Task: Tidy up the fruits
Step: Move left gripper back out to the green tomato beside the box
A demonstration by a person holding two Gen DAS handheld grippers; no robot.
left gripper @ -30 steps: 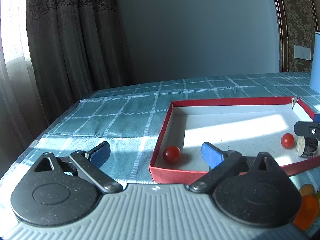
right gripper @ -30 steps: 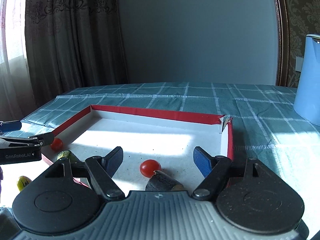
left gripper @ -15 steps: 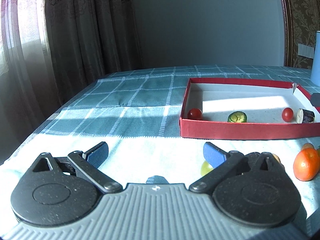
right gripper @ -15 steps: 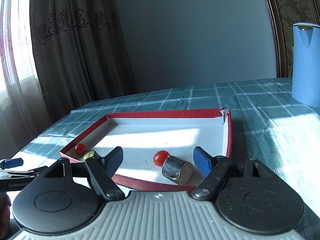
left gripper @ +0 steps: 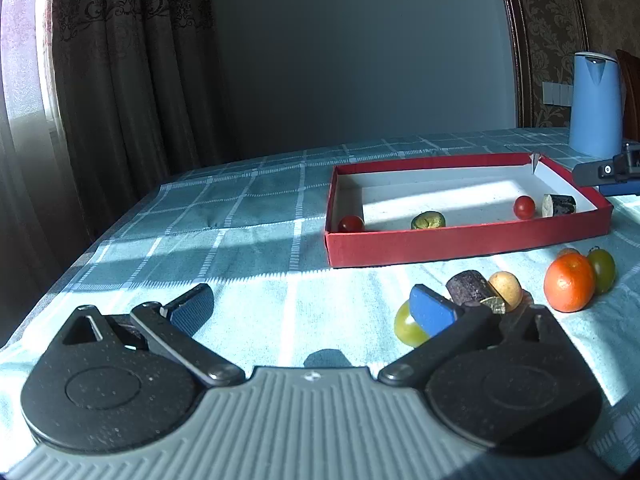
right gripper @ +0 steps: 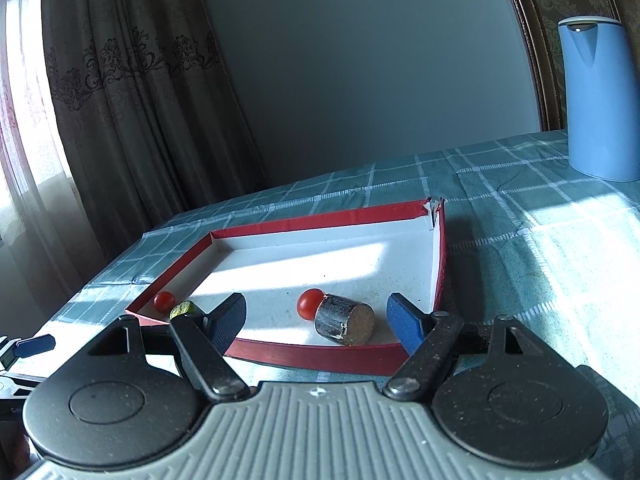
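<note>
A red tray (left gripper: 460, 242) with a white floor holds two cherry tomatoes (left gripper: 351, 224) (left gripper: 524, 207), a green piece (left gripper: 428, 220) and a dark cylinder piece (left gripper: 559, 205). On the cloth in front lie a green grape (left gripper: 404, 326), a dark cylinder (left gripper: 470, 288), a small potato (left gripper: 506, 288), an orange (left gripper: 569, 282) and another grape (left gripper: 602, 270). My left gripper (left gripper: 312, 308) is open and empty above the cloth, short of the tray. My right gripper (right gripper: 318, 316) is open and empty over the tray's near edge (right gripper: 320, 356), by the dark cylinder (right gripper: 345, 320) and a tomato (right gripper: 310, 303).
A blue kettle (right gripper: 600, 100) stands at the back right of the table. Curtains hang at the left behind the table. The checked cloth (left gripper: 240, 208) lies bare left of the tray. The left gripper's finger shows at the right view's left edge (right gripper: 34, 345).
My left gripper has pulled back out of the tray, leaving the green piece inside. My right gripper has drawn back and risen, leaving the dark cylinder in the tray.
</note>
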